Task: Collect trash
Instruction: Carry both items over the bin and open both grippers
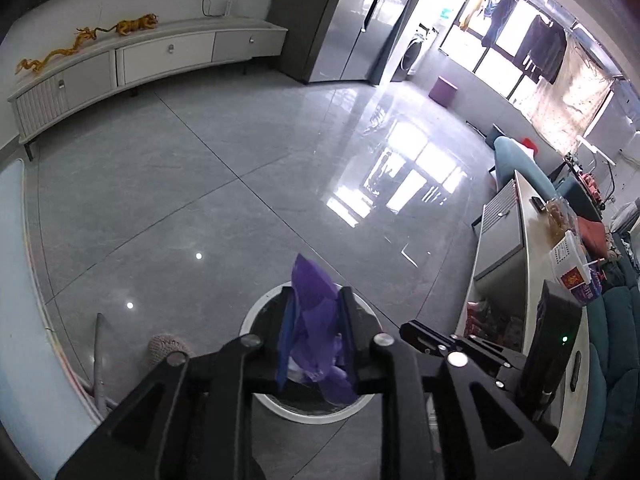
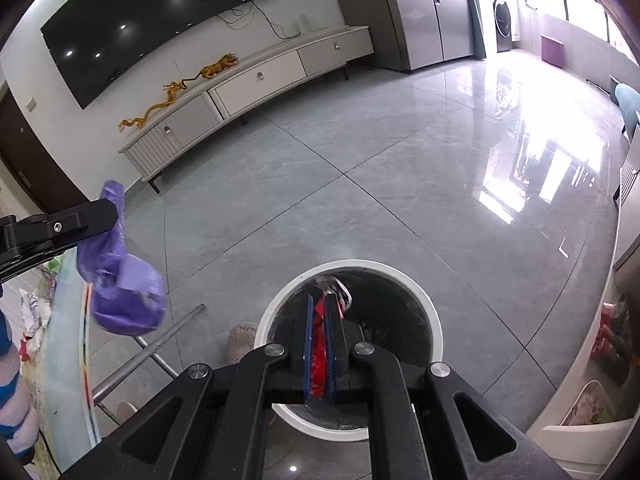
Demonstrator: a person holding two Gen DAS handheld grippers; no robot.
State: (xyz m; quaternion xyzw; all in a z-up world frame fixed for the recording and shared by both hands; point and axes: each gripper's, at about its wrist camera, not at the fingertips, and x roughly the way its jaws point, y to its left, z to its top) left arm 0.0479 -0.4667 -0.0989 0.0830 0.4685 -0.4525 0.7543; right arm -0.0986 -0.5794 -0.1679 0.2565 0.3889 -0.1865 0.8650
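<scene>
A round bin with a white rim [image 1: 256, 312] [image 2: 400, 276] and a dark liner stands on the grey floor below both grippers. My left gripper [image 1: 317, 292] hangs over the bin with its fingers parted. A crumpled purple wrapper [image 1: 316, 320] sits loosely between them, its tip poking past the fingertips. From the right wrist view that purple wrapper [image 2: 124, 288] dangles beside the left gripper [image 2: 114, 216], left of the bin. My right gripper [image 2: 319, 298] is shut on a red wrapper [image 2: 319, 336] directly above the bin's mouth. The right gripper [image 1: 404, 330] also shows from the side.
A low white TV cabinet [image 2: 256, 80] runs along the far wall under a black screen [image 2: 160, 20]. A pale coffee table [image 1: 536, 280] with a paper cup [image 1: 572, 268] lies right of the bin. A glass-topped table [image 2: 68, 340] and metal legs [image 2: 160, 344] lie left.
</scene>
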